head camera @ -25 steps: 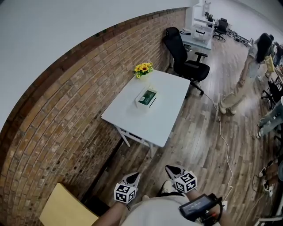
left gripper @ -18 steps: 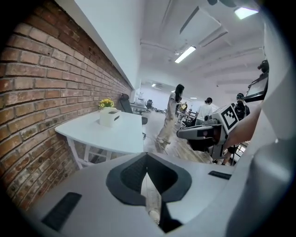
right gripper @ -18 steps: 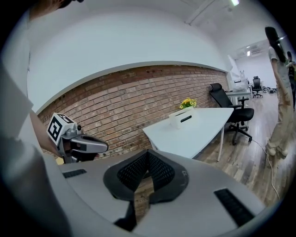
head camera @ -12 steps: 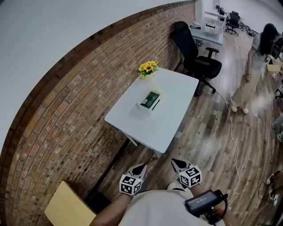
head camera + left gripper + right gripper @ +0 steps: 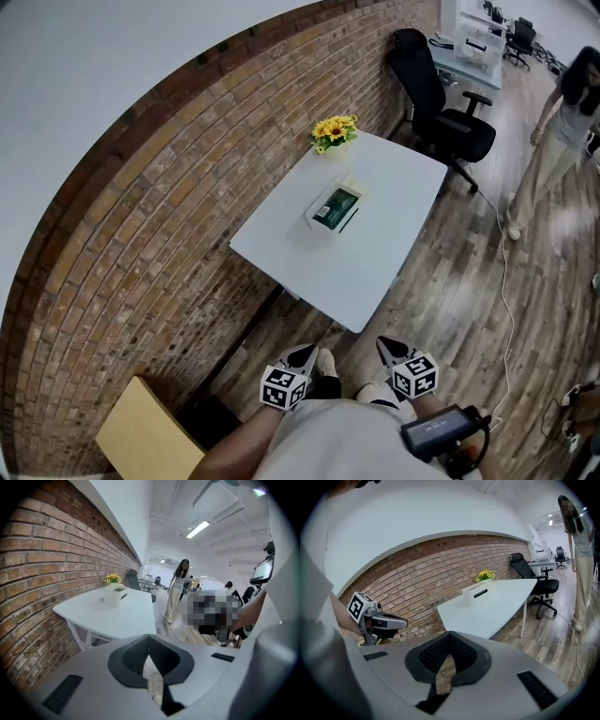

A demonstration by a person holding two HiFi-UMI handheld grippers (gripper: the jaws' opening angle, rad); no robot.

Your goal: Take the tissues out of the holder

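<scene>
Left gripper [image 5: 302, 356], right gripper [image 5: 392, 349]: jaws closed, empty. Tissue holder [image 5: 317, 223] at 12 o'clock on table [image 5: 398, 267], well apart. Approach squarely; open jaws before reaching; steady holder, pinch green tissues [image 5: 337, 207].

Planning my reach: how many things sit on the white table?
2. The tissue holder sits near the middle of the table. A pot of yellow flowers stands at its far end, by the brick wall. Nothing seems hidden.
</scene>
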